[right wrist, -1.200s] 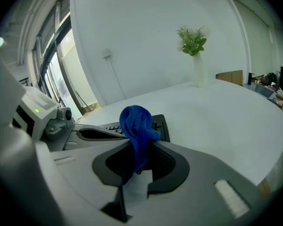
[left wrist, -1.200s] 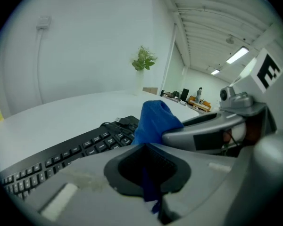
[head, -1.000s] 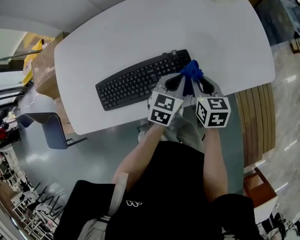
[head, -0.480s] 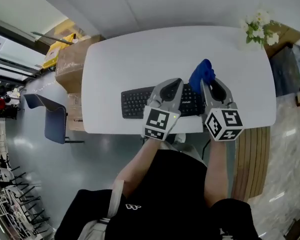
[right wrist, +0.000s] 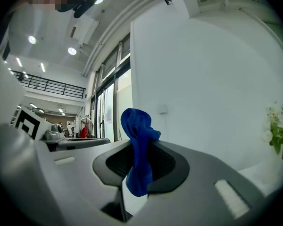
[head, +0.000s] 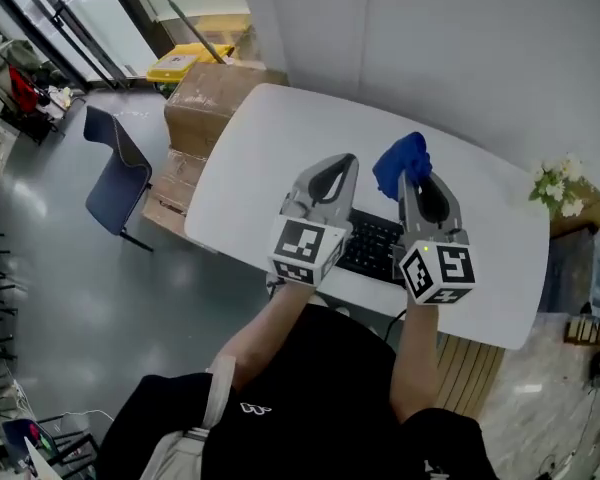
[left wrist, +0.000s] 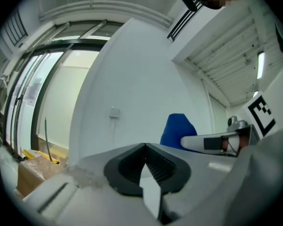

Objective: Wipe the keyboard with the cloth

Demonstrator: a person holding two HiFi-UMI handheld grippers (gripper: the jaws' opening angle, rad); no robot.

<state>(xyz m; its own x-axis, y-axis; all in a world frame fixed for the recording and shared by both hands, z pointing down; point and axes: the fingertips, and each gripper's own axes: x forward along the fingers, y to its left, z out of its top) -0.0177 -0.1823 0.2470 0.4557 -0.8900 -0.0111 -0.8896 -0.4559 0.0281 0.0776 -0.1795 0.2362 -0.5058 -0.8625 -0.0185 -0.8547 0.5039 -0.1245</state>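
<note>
Wiping isn't going yet, I'd say: this is the carry-in step, w/ the cloth (head: pixel 401 160) pinched in my right gripper (head: pixel 416 183), bunched up past the jaws, above the keyboard's (head: pixel 373 246) far edge. Left gripper (left wrist: pixel 144 149) is pressed together on nothing, hovering over the keyboard's left part. Both are held high off the keys, pointing twd the wall. Next I'd need to tip the right one down so cloth meets keys, prob. steadying the keyboard w/ the left

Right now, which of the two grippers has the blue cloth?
The right gripper, jaws clamped on the blue cloth; the left gripper is shut on nothing.
</note>
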